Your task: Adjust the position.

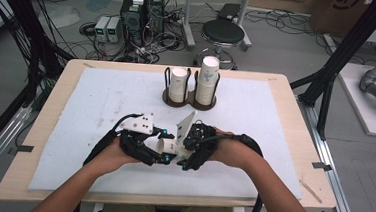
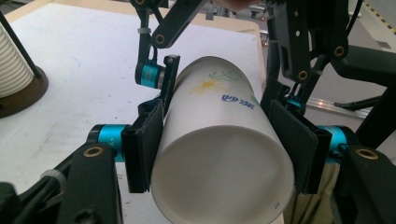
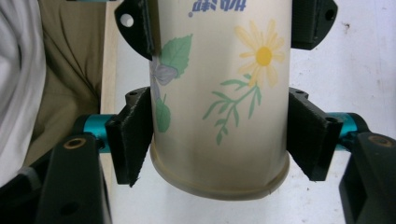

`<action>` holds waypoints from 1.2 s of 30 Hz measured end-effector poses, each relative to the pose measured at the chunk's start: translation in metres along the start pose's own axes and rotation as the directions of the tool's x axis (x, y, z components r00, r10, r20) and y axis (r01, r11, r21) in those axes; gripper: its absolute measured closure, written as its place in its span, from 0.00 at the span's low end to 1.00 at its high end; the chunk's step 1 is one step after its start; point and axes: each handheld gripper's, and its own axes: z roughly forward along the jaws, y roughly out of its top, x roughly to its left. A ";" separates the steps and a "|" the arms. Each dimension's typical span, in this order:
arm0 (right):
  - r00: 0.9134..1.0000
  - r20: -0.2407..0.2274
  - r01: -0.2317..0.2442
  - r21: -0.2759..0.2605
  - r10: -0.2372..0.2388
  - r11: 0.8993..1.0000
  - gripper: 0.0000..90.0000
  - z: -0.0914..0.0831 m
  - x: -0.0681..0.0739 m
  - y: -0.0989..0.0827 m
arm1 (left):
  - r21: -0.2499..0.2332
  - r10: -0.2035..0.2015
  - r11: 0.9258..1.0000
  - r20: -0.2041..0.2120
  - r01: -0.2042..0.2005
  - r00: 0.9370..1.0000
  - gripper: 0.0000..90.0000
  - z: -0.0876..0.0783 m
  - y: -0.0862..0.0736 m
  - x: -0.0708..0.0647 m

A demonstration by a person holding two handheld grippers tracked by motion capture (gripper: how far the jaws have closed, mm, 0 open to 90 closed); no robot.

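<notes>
A white paper cup (image 1: 163, 145) printed with a yellow daisy and green leaves lies on its side between both grippers, above the white mat near the table's front. In the left gripper view my left gripper (image 2: 224, 144) is shut on the cup (image 2: 219, 158) near its open rim, both pads flat against the wall. The right gripper (image 2: 224, 88) faces it from the far end. In the right gripper view my right gripper (image 3: 219, 140) straddles the cup (image 3: 219, 107) near its base. Its pads (image 3: 135, 140) stand right beside the wall without squeezing it. The left gripper (image 3: 224, 23) grips farther up.
A dark two-slot holder (image 1: 190, 100) at the back middle of the table carries two upright stacks of white cups (image 1: 178, 83). The white mat (image 1: 101, 100) covers most of the wooden table (image 1: 294, 133). A stool (image 1: 223, 33) and cables lie beyond the far edge.
</notes>
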 end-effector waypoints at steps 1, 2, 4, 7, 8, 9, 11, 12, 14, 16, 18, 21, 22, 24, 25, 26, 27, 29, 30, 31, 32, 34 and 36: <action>1.000 0.001 -0.003 -0.023 0.003 1.000 0.27 0.000 0.000 -0.001 | -0.005 -0.001 1.000 -0.002 0.001 1.000 0.42 -0.001 0.000 0.000; 1.000 0.000 -0.011 -0.043 0.011 0.999 0.25 -0.001 0.000 -0.002 | -0.010 0.001 1.000 -0.002 -0.001 1.000 0.42 -0.002 -0.001 0.001; 1.000 -0.005 -0.025 -0.077 0.025 0.997 0.23 -0.003 0.000 -0.005 | -0.024 -0.008 1.000 0.000 0.008 1.000 0.42 -0.004 -0.003 0.003; 0.999 0.014 -0.045 -0.122 0.047 0.991 0.23 -0.008 0.000 -0.010 | -0.046 -0.025 0.999 0.002 0.025 1.000 0.42 -0.005 -0.006 0.004; 0.998 0.018 -0.050 -0.143 0.053 0.988 0.23 -0.009 0.000 -0.012 | -0.048 -0.023 0.999 0.002 0.023 1.000 0.42 -0.006 -0.007 0.004; 0.998 0.018 -0.057 -0.166 0.061 0.984 0.22 -0.011 -0.001 -0.014 | -0.053 -0.026 0.998 0.007 0.026 1.000 0.42 -0.006 -0.009 0.005; 0.996 0.023 -0.076 -0.214 0.083 0.974 0.22 -0.014 -0.001 -0.019 | -0.067 -0.033 0.997 0.007 0.033 0.999 0.42 -0.007 -0.011 0.005; 0.996 0.027 -0.081 -0.237 0.090 0.968 0.22 -0.016 -0.001 -0.021 | -0.072 -0.034 0.997 0.008 0.034 0.999 0.42 -0.007 -0.012 0.006; 0.994 0.023 -0.099 -0.288 0.111 0.952 0.22 -0.018 -0.001 -0.026 | -0.088 -0.039 0.995 0.003 0.039 0.999 0.42 -0.008 -0.014 0.006; 0.991 0.020 -0.119 -0.327 0.132 0.938 0.22 -0.020 0.000 -0.031 | -0.100 -0.045 0.994 -0.002 0.045 0.999 0.42 -0.009 -0.016 0.007; 0.989 0.022 -0.128 -0.359 0.146 0.924 0.22 -0.020 0.000 -0.036 | -0.107 -0.050 0.993 -0.006 0.049 0.999 0.42 -0.010 -0.018 0.008; 0.982 0.029 -0.158 -0.414 0.186 0.897 0.21 -0.021 0.000 -0.044 | -0.125 -0.057 0.991 -0.013 0.055 0.998 0.42 -0.010 -0.021 0.008; 0.979 0.026 -0.169 -0.432 0.200 0.886 0.21 -0.021 0.001 -0.047 | -0.126 -0.056 0.991 -0.019 0.053 0.998 0.42 -0.011 -0.022 0.009; 0.974 0.028 -0.186 -0.470 0.225 0.863 0.21 -0.022 0.002 -0.052 | -0.137 -0.059 0.989 -0.025 0.055 0.998 0.42 -0.011 -0.025 0.009; 0.970 0.029 -0.195 -0.490 0.239 0.849 0.21 -0.022 0.002 -0.055 | -0.141 -0.060 0.988 -0.028 0.056 0.998 0.42 -0.012 -0.026 0.009; 0.967 0.027 -0.205 -0.509 0.253 0.836 0.21 -0.022 0.003 -0.058 | -0.149 -0.060 0.987 -0.033 0.055 0.998 0.42 -0.012 -0.027 0.010; 0.964 0.030 -0.211 -0.522 0.265 0.827 0.21 -0.022 0.003 -0.061 | -0.154 -0.061 0.986 -0.036 0.055 0.997 0.42 -0.013 -0.029 0.010; 0.958 0.035 -0.221 -0.546 0.285 0.808 0.21 -0.020 0.005 -0.066 | -0.172 -0.065 0.983 -0.043 0.057 0.997 0.42 -0.013 -0.031 0.010; 0.954 0.035 -0.227 -0.557 0.296 0.799 0.21 -0.019 0.006 -0.069 | -0.178 -0.069 0.982 -0.046 0.059 0.997 0.42 -0.014 -0.032 0.010; 0.951 0.030 -0.239 -0.566 0.309 0.789 0.21 -0.018 0.007 -0.071 | -0.185 -0.070 0.981 -0.048 0.060 0.996 0.42 -0.014 -0.033 0.010; 0.948 0.033 -0.241 -0.575 0.316 0.782 0.21 -0.016 0.008 -0.074 | -0.190 -0.069 0.980 -0.053 0.058 0.996 0.42 -0.014 -0.034 0.009; 0.943 0.029 -0.253 -0.587 0.333 0.769 0.21 -0.013 0.010 -0.078 | -0.211 -0.071 0.976 -0.058 0.057 0.996 0.42 -0.014 -0.036 0.008; 0.937 0.026 -0.265 -0.601 0.350 0.754 0.21 -0.011 0.011 -0.083 | -0.230 -0.066 0.972 -0.061 0.050 0.996 0.42 -0.015 -0.038 0.008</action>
